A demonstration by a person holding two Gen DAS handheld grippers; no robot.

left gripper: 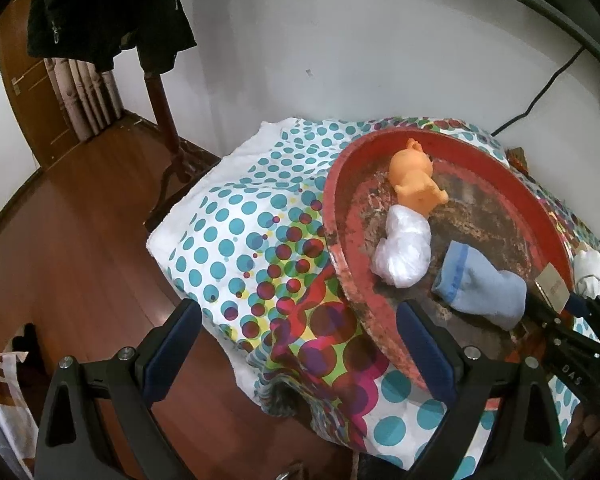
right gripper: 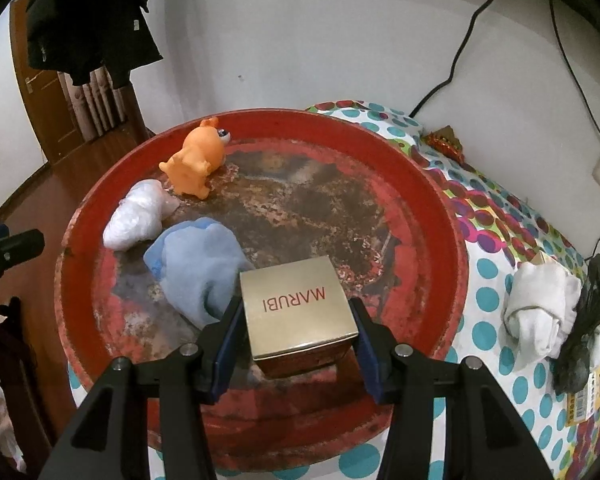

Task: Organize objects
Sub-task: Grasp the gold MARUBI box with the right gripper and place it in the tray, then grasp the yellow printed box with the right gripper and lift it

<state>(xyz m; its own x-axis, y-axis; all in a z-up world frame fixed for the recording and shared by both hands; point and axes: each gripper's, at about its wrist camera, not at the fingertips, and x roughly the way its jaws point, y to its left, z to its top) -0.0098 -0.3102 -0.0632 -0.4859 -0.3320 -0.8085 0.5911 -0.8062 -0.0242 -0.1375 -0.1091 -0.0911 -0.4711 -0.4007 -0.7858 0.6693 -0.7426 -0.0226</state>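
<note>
The big round red tray (right gripper: 440, 216) is looking like old painted metal, with its paint flaking off and rough brown rusty patches in the middle. On it, the square gold cardboard box (right gripper: 296, 308) is shining smooth. Beside the box, the light blue cloth sock (right gripper: 196, 260) is looking soft and fuzzy. At the tray's far edge, the orange rubber toy animal (right gripper: 196, 160) is looking smooth, and the white plastic bag (right gripper: 134, 216) near it is looking thin and crinkly.
</note>
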